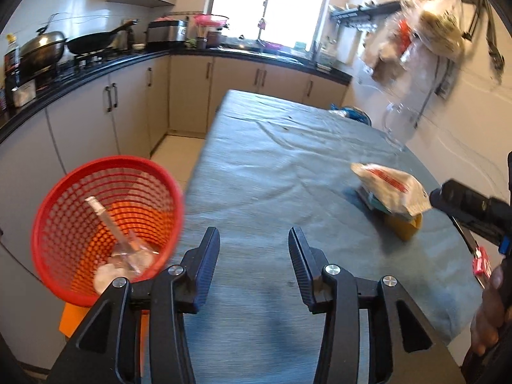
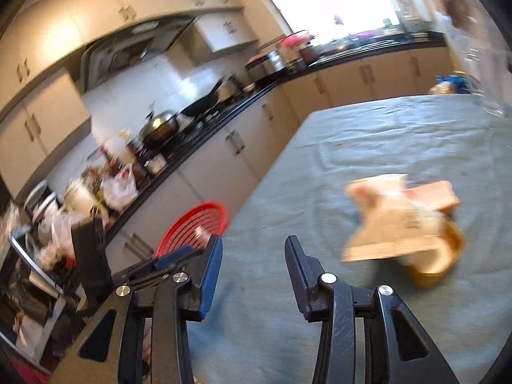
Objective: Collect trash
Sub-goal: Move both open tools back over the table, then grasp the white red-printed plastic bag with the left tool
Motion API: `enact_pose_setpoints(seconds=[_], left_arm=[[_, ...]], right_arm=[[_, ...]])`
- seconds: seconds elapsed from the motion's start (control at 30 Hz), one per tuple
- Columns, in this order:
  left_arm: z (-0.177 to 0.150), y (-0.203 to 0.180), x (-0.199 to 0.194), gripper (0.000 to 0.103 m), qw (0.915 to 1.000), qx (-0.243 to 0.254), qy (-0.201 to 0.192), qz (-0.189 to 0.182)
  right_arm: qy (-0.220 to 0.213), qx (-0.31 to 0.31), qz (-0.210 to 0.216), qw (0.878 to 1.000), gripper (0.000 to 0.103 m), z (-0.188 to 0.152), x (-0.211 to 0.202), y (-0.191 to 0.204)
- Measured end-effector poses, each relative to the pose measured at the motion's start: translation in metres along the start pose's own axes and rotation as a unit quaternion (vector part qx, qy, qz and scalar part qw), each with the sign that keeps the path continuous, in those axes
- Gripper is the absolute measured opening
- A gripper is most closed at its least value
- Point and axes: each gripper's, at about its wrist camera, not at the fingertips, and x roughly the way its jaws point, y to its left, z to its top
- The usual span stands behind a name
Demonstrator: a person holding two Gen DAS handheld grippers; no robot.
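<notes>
The left gripper (image 1: pixel 254 249) hangs over the near end of the table (image 1: pixel 262 166), its two black fingers standing partly apart with only grey-green cloth showing in the gap; nothing is held and the pads touch nothing. The right gripper (image 2: pixel 252 256) hovers over the same cloth in its own view, likewise parted about as far, empty, with one blue-faced finger (image 2: pixel 211 275) and one black. In the left wrist view the right gripper's black body comes in from the right edge, just beside the trash, with a hand (image 1: pixel 489 313) below it. The trash still on the table is a heap on the right side: a crumpled white wrapper with red print (image 1: pixel 392 188) lies on top of a shallow yellow-brown tray (image 1: pixel 404 225), and some darker packaging shows under the wrapper's edge. In the right wrist view the same wrapper (image 2: pixel 384 224) is blurred, draped over the tray (image 2: pixel 444 256), with a flat pinkish piece (image 2: pixel 432 193) behind it. Off the table's left edge stands a red mesh basket (image 1: pixel 64 211), tilted toward the camera on an orange support (image 1: pixel 72 320). Inside it lie a clear plastic piece (image 1: pixel 108 224) leaning up the wall and a whitish crumpled wad (image 1: pixel 107 276) at the bottom.
</notes>
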Motion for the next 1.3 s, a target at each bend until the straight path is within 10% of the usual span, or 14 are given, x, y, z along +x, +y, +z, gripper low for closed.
enact_pose_setpoints(seconds=[0.47,0.77,1.13,1.3], left_arm=[[0.051,-0.088,0.049,0.061,0.9908,-0.038,0.089,-0.095],[0.083,-0.132,0.095,0.068,0.9825,-0.078,0.144,-0.089],[0.081,-0.180,0.129,0.074,0.9854,-0.010,0.168,-0.026],[0.071,-0.170,0.132,0.053,0.9853,-0.008,0.162,-0.054]], right_arm=[[-0.080,0.128,-0.136,0.979,0.044,-0.016,-0.064,-0.144],[-0.091,0.156,-0.081,0.980,0.046,-0.021,-0.072,-0.164],[-0.089,0.152,-0.061,0.982,0.046,-0.023,-0.069,-0.165],[-0.085,0.154,-0.058,0.983,0.046,-0.023,-0.068,-0.167]])
